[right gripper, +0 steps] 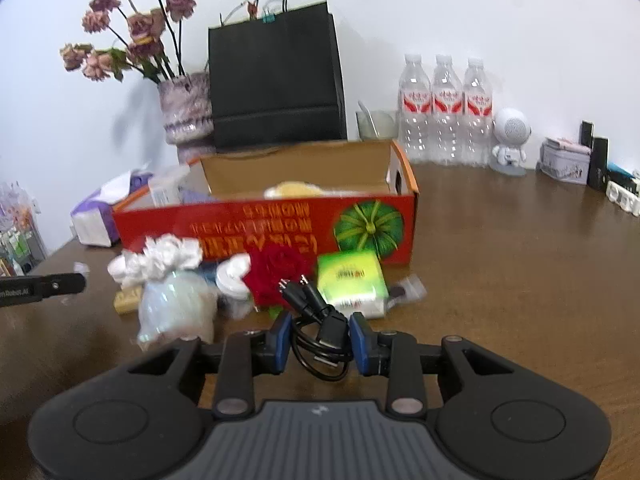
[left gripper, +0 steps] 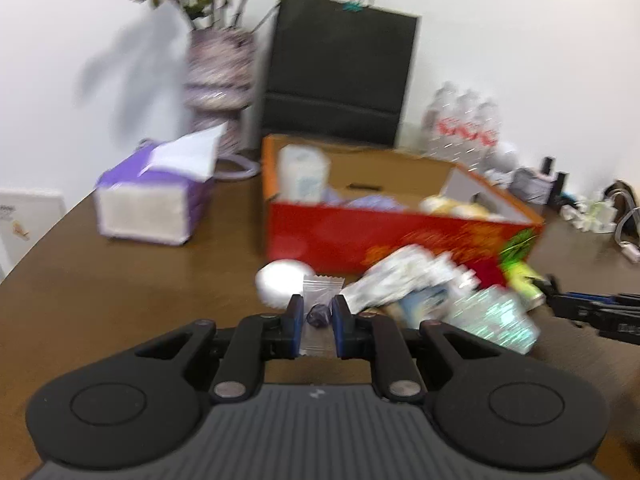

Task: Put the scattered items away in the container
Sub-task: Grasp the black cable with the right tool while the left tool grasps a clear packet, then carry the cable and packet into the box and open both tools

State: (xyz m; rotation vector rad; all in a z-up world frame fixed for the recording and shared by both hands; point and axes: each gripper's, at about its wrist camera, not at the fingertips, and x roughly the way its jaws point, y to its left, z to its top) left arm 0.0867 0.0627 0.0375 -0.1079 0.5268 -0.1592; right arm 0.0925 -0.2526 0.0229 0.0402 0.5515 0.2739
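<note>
The red box (right gripper: 264,224) near the table's (right gripper: 520,264) back edge holds a white carton (left gripper: 304,174) and yellow item (right gripper: 294,190). The left gripper (left gripper: 317,316) clamps a wrapped candy (left gripper: 320,314); the right gripper (right gripper: 320,340) clamps a black cable (right gripper: 320,328).

A black paper bag (right gripper: 276,80) is standing against the wall beside a vase of dried roses (right gripper: 186,108), three water bottles (right gripper: 446,110) are lining up near a white figurine (right gripper: 510,140) (astronaut-shaped), a purple tissue pack (left gripper: 154,200) is sitting left.

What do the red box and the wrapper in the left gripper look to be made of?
Red box: cardboard, likely; plain brown inside, glossy red print outside, folded flaps.
Wrapper in the left gripper: thin clear plastic film, it seems; see-through, crimped top edge, a dark sweet visible inside.
</note>
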